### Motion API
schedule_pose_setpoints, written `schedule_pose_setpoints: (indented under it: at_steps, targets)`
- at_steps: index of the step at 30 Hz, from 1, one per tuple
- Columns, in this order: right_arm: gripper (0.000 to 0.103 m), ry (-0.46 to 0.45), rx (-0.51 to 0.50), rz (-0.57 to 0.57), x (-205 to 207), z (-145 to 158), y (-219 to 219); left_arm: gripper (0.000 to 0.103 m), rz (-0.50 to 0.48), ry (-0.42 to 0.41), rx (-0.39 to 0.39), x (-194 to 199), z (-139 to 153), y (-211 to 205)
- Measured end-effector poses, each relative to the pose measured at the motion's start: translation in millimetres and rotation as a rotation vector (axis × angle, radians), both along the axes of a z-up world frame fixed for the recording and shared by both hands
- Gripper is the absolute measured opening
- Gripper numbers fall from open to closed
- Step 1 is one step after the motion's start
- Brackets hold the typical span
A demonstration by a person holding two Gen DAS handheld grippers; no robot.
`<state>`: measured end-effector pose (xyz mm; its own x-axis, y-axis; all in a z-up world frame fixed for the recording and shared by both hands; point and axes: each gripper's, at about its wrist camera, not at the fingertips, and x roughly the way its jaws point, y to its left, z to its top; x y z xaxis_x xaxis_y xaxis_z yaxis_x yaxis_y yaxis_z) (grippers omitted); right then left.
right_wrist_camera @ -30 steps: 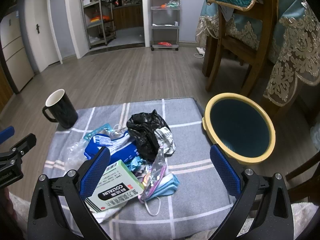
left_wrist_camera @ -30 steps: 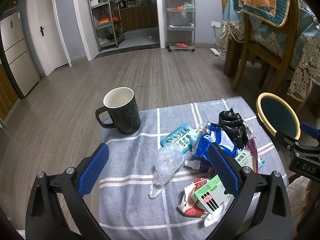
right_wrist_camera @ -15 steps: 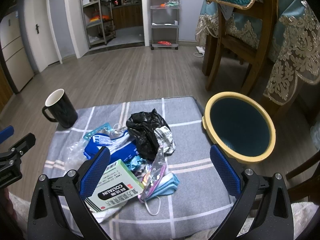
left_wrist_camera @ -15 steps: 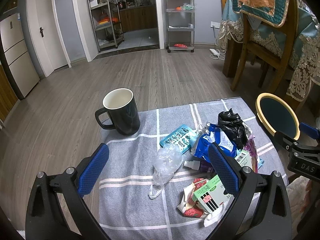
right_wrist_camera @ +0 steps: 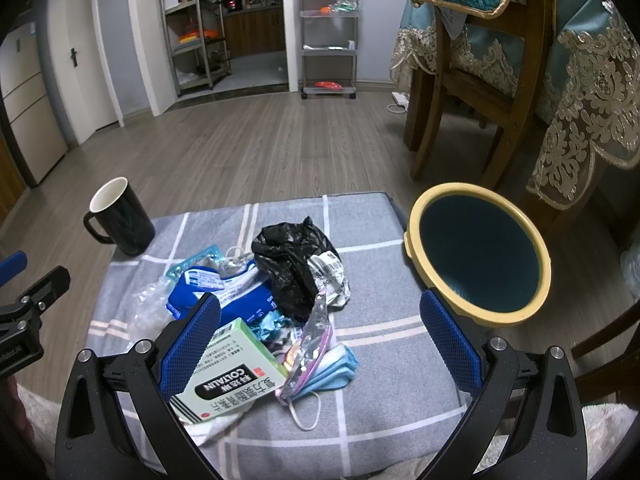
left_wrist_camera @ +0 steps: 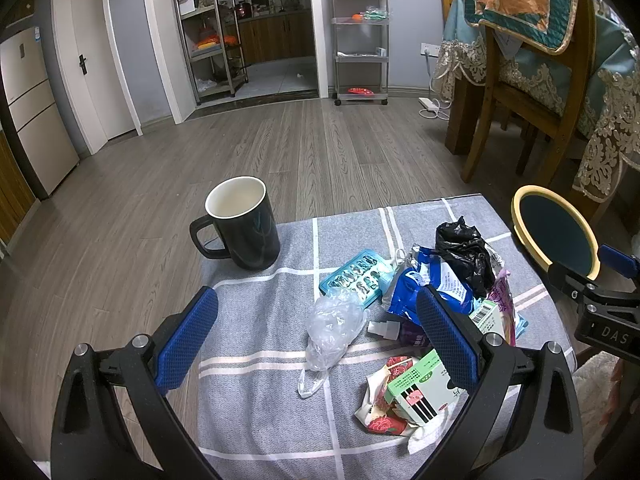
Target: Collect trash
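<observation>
Trash is lying heaped on the grey checked cushion (right_wrist_camera: 384,412), toward its right edge, beside the yellow-rimmed bin (right_wrist_camera: 478,250) just off that edge. A green-and-white box (right_wrist_camera: 228,376) reading "COLTALIN" is sitting at the near edge, next to a black bag (right_wrist_camera: 290,264). Both the left gripper (left_wrist_camera: 316,342) and right gripper (right_wrist_camera: 318,342) are hovering level, spread wide, gripping nothing.

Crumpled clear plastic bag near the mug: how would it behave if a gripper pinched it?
The crumpled clear plastic bag looks thin and floppy, so it would probably collapse and dangle. It likely weighs almost nothing. Its glossy film may slip between pads.
</observation>
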<state>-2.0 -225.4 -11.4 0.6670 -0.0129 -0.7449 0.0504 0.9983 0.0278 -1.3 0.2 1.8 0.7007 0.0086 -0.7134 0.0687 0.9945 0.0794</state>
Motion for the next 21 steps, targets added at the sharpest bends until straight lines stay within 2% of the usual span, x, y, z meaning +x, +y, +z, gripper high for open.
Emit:
schedule_pose_setpoints:
  at_steps: [21]
  targets:
    - [0.099,0.003,-0.001,0.000,-0.4,-0.8,0.0,0.098,0.000,-0.001,0.001,-0.3,-0.1,-0.4]
